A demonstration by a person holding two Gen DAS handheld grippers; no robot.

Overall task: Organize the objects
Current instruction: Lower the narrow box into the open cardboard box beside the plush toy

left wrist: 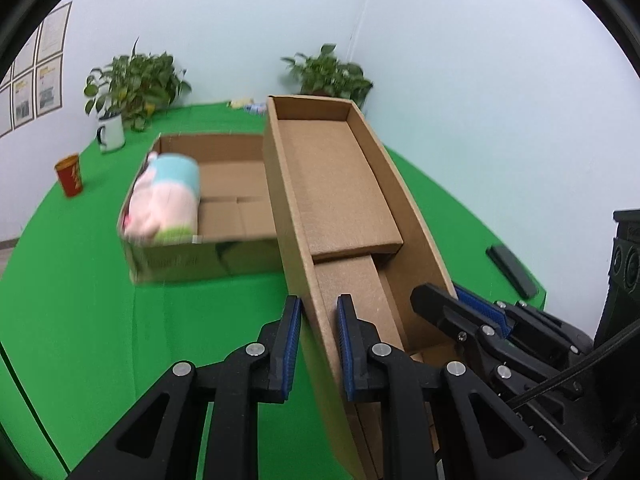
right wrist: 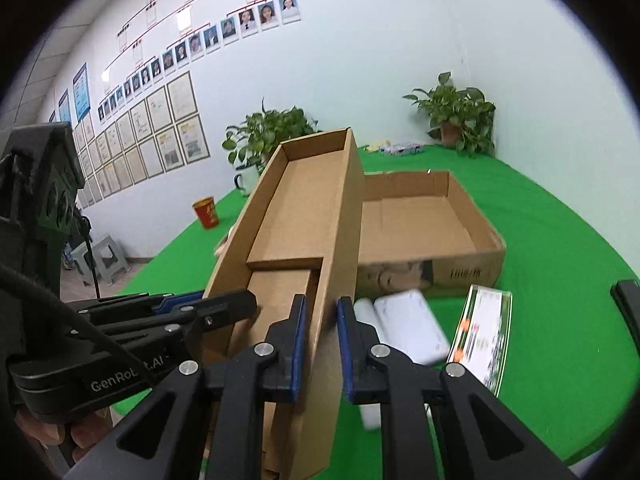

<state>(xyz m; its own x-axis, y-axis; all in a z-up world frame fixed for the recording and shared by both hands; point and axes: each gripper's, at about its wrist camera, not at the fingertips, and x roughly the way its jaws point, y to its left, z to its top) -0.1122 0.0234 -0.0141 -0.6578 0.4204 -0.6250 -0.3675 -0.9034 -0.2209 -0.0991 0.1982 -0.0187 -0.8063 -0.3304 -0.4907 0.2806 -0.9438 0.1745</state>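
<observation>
Both grippers, left [left wrist: 318, 344] and right [right wrist: 322, 344], clamp opposite long walls of the cardboard lid [left wrist: 340, 184], which points lengthwise away from the fingers beside the open box [left wrist: 224, 184].

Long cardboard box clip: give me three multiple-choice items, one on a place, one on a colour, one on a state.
1. Where is the plush toy?
A. in the open cardboard box
B. in the long cardboard box
C. on the green tablecloth

2. What colour is the paper cup?
A. blue
B. red
C. white

3. How is the long box held?
A. left gripper alone
B. neither gripper
C. left gripper and right gripper, one side wall each

Answers:
1 A: it lies in that box's left end.
2 B: red with gold print.
3 C: each wrist view shows jaws astride a wall.
</observation>
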